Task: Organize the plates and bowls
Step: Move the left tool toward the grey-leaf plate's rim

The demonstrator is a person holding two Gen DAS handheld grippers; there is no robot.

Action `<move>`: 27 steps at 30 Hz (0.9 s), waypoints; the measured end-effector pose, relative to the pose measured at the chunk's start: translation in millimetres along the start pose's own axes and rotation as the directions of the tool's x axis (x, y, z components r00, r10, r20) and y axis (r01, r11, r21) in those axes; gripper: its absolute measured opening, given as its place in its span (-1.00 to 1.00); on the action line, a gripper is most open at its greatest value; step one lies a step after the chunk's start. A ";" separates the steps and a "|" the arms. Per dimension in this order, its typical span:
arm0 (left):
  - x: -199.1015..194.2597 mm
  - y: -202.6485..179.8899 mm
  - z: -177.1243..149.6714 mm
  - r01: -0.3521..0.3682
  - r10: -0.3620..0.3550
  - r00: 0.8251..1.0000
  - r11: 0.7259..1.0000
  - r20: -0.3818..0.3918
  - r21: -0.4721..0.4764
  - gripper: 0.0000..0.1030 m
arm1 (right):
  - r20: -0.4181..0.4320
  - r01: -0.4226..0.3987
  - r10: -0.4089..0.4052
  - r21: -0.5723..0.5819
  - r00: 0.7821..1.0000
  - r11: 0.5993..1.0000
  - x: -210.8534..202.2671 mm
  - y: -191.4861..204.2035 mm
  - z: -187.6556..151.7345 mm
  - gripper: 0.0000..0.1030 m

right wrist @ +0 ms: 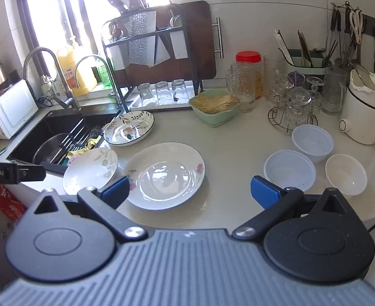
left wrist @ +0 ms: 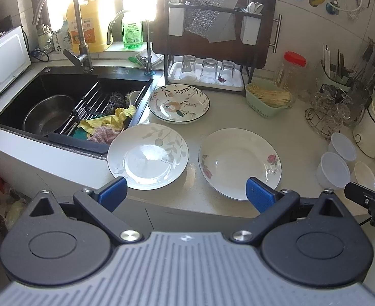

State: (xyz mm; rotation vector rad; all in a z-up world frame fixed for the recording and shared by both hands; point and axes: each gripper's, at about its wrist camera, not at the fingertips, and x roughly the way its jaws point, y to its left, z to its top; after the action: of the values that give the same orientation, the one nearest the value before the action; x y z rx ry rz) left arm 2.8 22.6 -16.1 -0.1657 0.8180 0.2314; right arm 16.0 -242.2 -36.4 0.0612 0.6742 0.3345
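task looks unstarted, judging by the layout: nothing stacked yet. three plates lie singly on the tabletop [right wrist: 233, 137]: leaf-pattern plate [left wrist: 147, 156] at the front edge by the sink [left wrist: 67, 102], rose plate [left wrist: 239, 163] just beside it to the right, apart, and a dark-rimmed floral plate [left wrist: 178, 103] behind them near the drying rack [left wrist: 207, 51]. bowls sit in a loose group to the right: two translucent plastic bowls [right wrist: 289, 169] [right wrist: 312, 140] and a small white bowl [right wrist: 345, 173], close together, none nested.

left gripper [left wrist: 186, 192] is spread wide, holding nothing, hovering at the front edge between the two near plates. right gripper [right wrist: 190, 190] likewise wide and empty, over the near rim of the rose plate.

left to do: all stacking of plates, nesting of bowls.

obstacles: glass stand [right wrist: 292, 112] and white kettle [right wrist: 363, 117] crowd the bowls; green basket [right wrist: 214, 108] sits behind the plates. leaf-pattern plate is close to the sink lip, slip risk.
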 end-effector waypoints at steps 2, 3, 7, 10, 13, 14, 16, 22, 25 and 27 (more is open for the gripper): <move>6.2 9.6 4.3 0.010 -0.010 1.000 1.000 0.006 -0.002 0.96 | -0.004 -0.009 0.009 -0.006 1.000 1.000 8.2 7.4 0.7 1.00; 10.7 15.1 5.9 0.014 -0.014 1.000 1.000 0.004 0.002 0.96 | -0.003 -0.011 0.011 -0.011 1.000 1.000 13.1 12.8 0.8 1.00; 30.5 44.5 16.4 0.017 -0.016 1.000 1.000 -0.014 0.020 0.96 | -0.002 -0.004 0.004 0.001 1.000 1.000 29.8 36.5 1.4 1.00; 42.0 69.1 25.2 0.017 -0.016 1.000 0.999 -0.012 0.042 0.96 | 0.001 -0.024 0.024 0.011 1.000 1.000 43.0 57.1 4.8 1.00; 59.2 95.7 36.2 0.028 -0.027 0.999 0.998 -0.028 0.048 0.96 | 0.025 -0.022 0.022 -0.026 0.999 0.999 54.9 84.9 6.8 1.00; 66.4 104.9 41.0 0.036 -0.035 0.999 0.998 -0.034 0.049 0.96 | 0.027 -0.015 0.016 -0.024 1.000 1.000 59.1 93.1 7.5 1.00; 81.3 123.2 50.2 0.054 -0.051 0.997 0.997 -0.049 0.052 0.96 | 0.015 -0.010 0.010 0.008 1.000 1.000 69.1 107.2 9.5 1.00; 139.1 172.4 69.3 0.136 -0.125 0.988 0.984 -0.091 0.120 0.96 | -0.035 -0.018 0.020 0.071 0.999 0.997 101.2 147.2 11.3 1.00; 169.7 193.2 72.2 0.181 -0.163 0.978 0.972 -0.126 0.148 0.96 | -0.062 -0.024 0.031 0.117 0.998 0.993 117.7 163.5 4.9 0.70; 191.0 206.8 72.5 0.216 -0.192 0.970 0.963 -0.151 0.160 0.96 | -0.100 0.000 0.015 0.148 0.995 0.989 131.0 175.9 -0.2 0.34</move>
State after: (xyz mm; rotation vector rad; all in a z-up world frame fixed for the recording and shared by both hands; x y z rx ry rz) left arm 124.6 265.2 -120.0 -0.0991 0.9434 -0.0479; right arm 61.5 -33.6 -86.8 0.1888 0.7980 0.2956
